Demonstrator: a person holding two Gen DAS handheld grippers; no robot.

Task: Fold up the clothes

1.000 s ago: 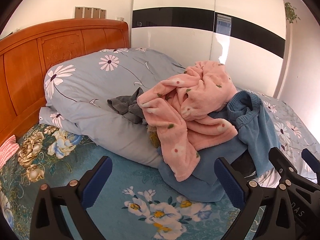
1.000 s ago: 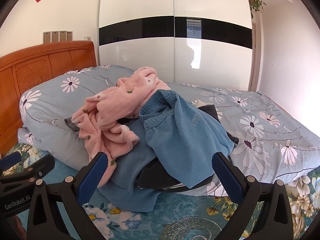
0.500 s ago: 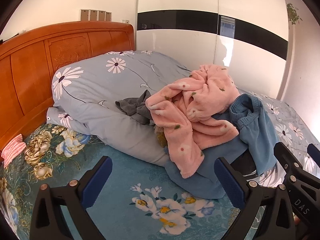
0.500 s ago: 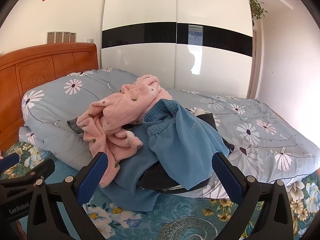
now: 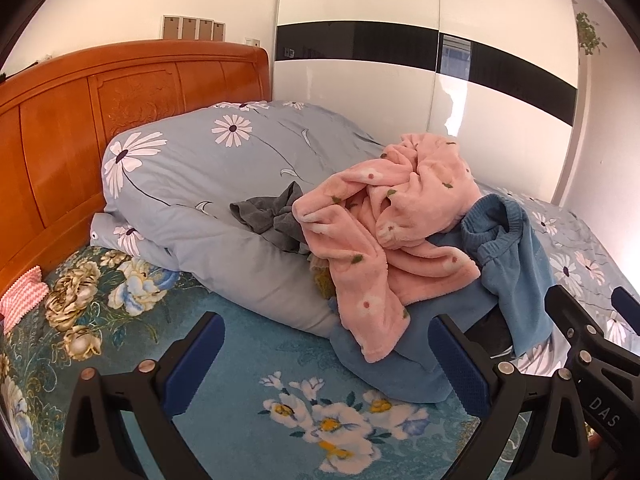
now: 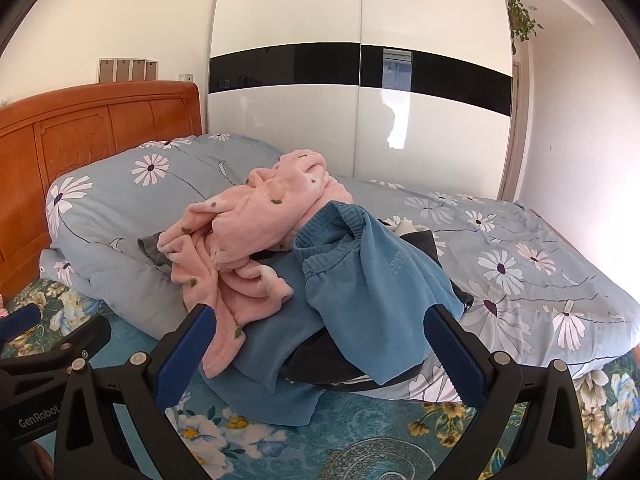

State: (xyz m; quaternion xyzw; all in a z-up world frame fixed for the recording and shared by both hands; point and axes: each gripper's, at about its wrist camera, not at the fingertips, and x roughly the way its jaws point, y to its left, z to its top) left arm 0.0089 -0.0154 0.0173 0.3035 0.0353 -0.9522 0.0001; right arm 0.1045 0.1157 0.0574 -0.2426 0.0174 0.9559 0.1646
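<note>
A dark black garment [image 6: 352, 364] lies mostly buried under the blue fleece garment [image 6: 372, 292]. The crumpled grey cloth [image 5: 272, 216] disappears beneath the pink flowered fleece garment [image 5: 384, 236]. Small print on the blue fleece is unreadable. A pink-and-white zigzag cloth [image 5: 20, 300] is cut by the edge.

On the bed there is one pile of clothes: one pink garment [image 5: 384, 240], two blue garments, one on top [image 6: 372, 280] and one beneath [image 6: 272, 344], one grey garment [image 5: 272, 216] and one black garment [image 6: 320, 356]. One folded quilt [image 5: 208, 184] lies toward the head end. Two grippers, left [image 5: 326, 354] and right [image 6: 320, 348], both spread wide.
</note>
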